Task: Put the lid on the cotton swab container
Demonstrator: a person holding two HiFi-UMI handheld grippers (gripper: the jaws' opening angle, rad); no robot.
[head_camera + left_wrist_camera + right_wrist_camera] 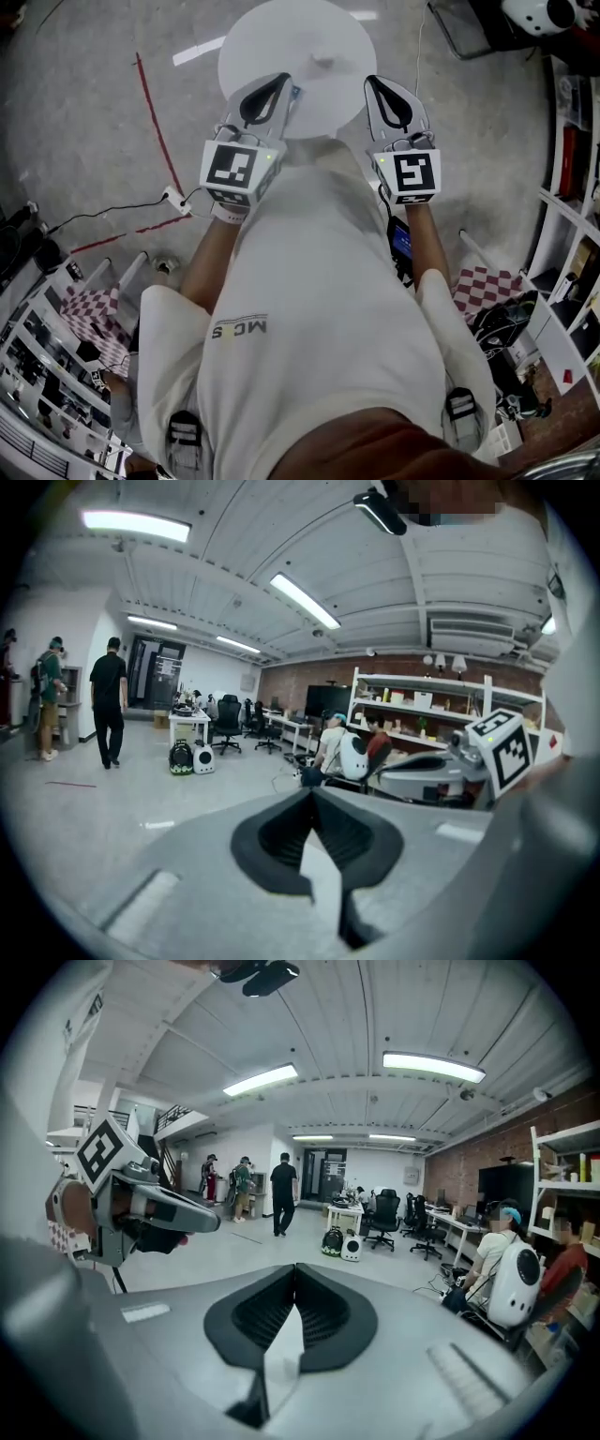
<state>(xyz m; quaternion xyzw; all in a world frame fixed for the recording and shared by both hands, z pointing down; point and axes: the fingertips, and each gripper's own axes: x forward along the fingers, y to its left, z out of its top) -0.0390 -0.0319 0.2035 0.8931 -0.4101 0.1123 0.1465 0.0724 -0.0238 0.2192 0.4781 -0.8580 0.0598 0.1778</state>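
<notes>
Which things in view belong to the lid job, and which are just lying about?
Job: left gripper, right gripper, both jaws shut, empty; round white table. No container or lid in view.
Lying about: power strip, checkered cloth, shelving unit, red floor line.

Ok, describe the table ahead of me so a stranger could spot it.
Start on the grey floor in the head view, right of the red line. The table sits beyond the left gripper and right gripper. It is the only white round top; the checkered cloths nearby are red and white.
</notes>
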